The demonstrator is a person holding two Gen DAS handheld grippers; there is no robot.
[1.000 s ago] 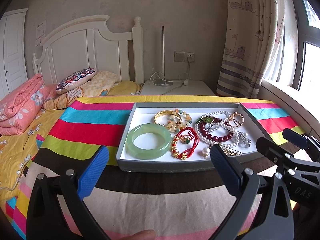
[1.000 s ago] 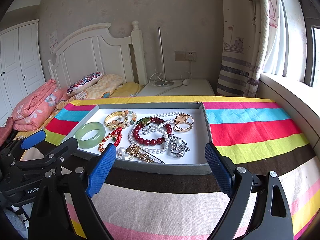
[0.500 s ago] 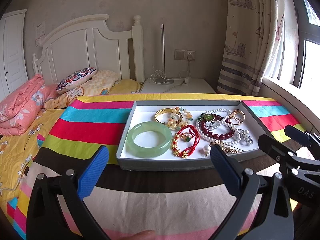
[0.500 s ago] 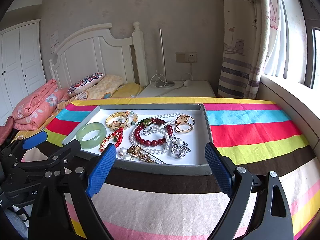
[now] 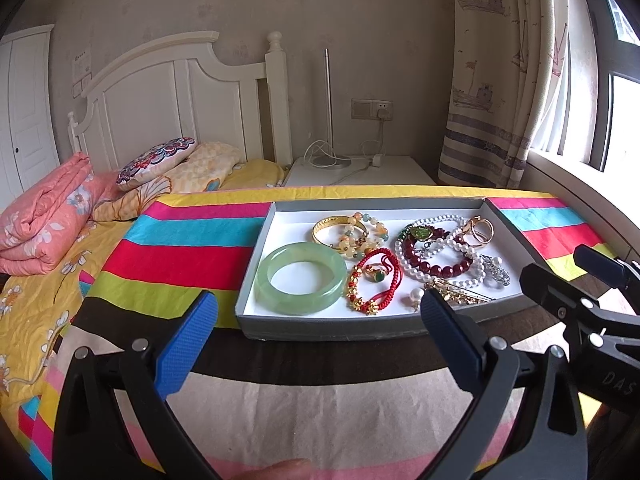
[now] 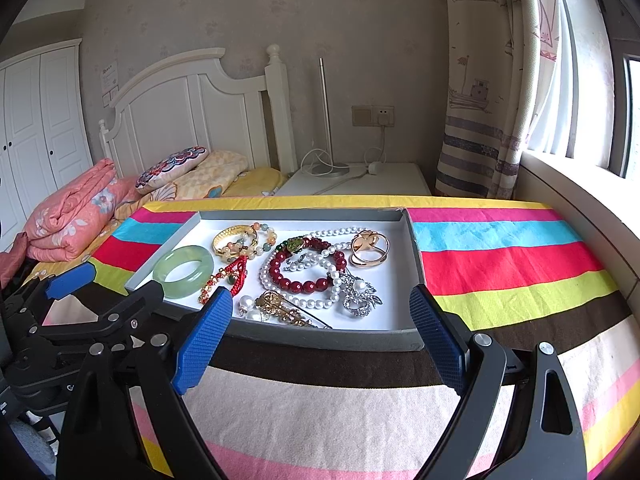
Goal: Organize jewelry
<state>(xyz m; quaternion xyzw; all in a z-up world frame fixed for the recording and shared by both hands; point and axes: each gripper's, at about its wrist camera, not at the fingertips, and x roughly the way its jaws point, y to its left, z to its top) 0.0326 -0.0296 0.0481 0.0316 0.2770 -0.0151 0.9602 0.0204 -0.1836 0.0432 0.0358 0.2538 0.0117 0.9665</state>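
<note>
A grey tray (image 5: 320, 330) (image 6: 320, 340) with a white floor lies on the striped cloth. It holds a green jade bangle (image 5: 301, 278) (image 6: 183, 271), a gold bangle (image 5: 330, 229), a red cord bracelet (image 5: 374, 280), a dark red bead bracelet (image 6: 306, 268), a pearl necklace (image 6: 320, 300), gold rings (image 6: 370, 247) and a silver brooch (image 6: 360, 290). My left gripper (image 5: 316, 344) is open and empty, just short of the tray's near edge. My right gripper (image 6: 320, 334) is open and empty at the same edge.
The striped cloth (image 6: 500, 264) covers the surface on both sides of the tray. A bed with pink quilt (image 5: 44, 216) and pillows lies to the left. A white nightstand (image 5: 360, 172) with cables stands behind. Curtain and window sill (image 6: 560, 184) are at right.
Both grippers have drifted slightly; the tray sits a little lower and nearer in both views. Both stay open and empty. The jewelry has not moved.
</note>
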